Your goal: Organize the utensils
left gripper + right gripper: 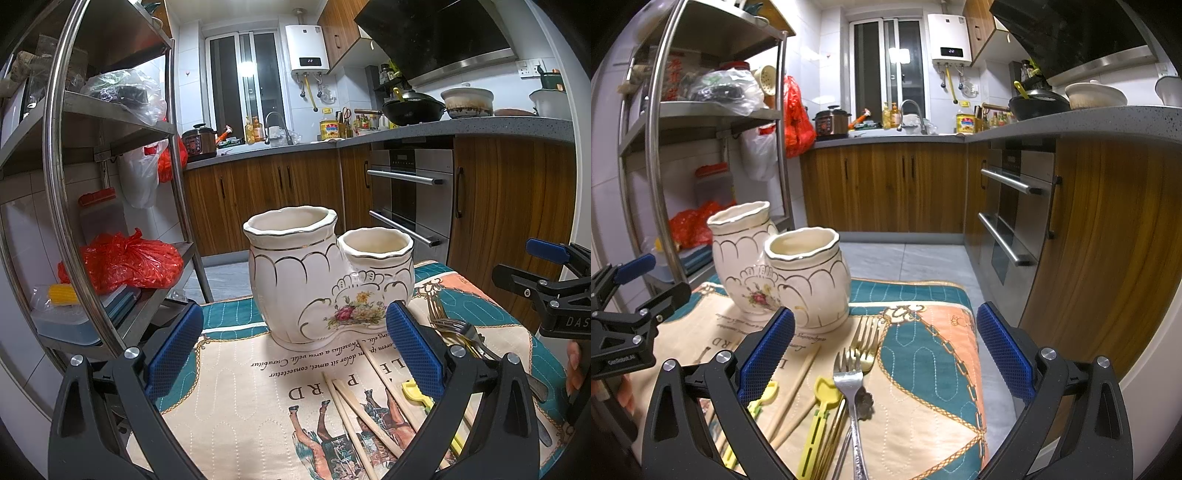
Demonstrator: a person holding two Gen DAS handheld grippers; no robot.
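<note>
A white ceramic double-pot utensil holder (325, 277) with gold trim and a flower print stands empty on the patterned cloth; it also shows in the right wrist view (783, 273). Wooden chopsticks (354, 410), yellow plastic utensils (820, 413), a silver fork (849, 380) and gold forks (866, 343) lie on the cloth in front of it. My left gripper (293, 347) is open and empty, just in front of the holder. My right gripper (884, 350) is open and empty, above the forks.
The table's cloth (923, 354) ends at the right over the tiled floor (905, 258). A steel rack (110, 184) with bags stands at the left. Wooden cabinets and an oven (1012, 214) line the back and right.
</note>
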